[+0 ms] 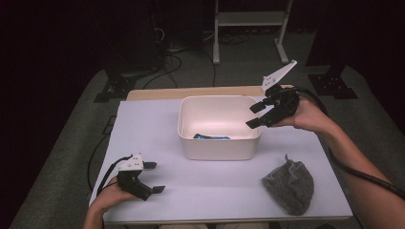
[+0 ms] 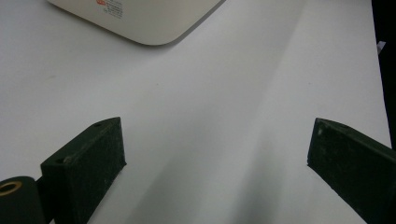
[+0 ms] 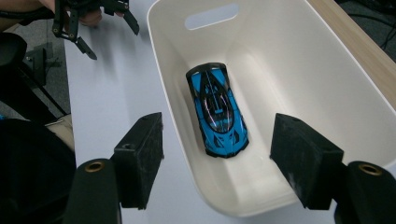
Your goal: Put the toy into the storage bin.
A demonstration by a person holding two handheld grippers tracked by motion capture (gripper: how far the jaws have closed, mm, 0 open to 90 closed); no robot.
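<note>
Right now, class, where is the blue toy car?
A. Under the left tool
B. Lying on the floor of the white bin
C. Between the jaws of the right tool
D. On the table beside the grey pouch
B. The right gripper view shows the blue toy car lying flat on the floor of the white bin, with the open right tool held above it and not touching it.

Lab or recording studio, dark curtained surround, grey carpet floor (image 1: 62, 191), white sheet over wooden worktop (image 1: 153, 143), loose cables (image 1: 167, 62) on floor behind, black stand feet (image 1: 112, 88) at both sides, white metal frame (image 1: 250, 28) at rear.
</note>
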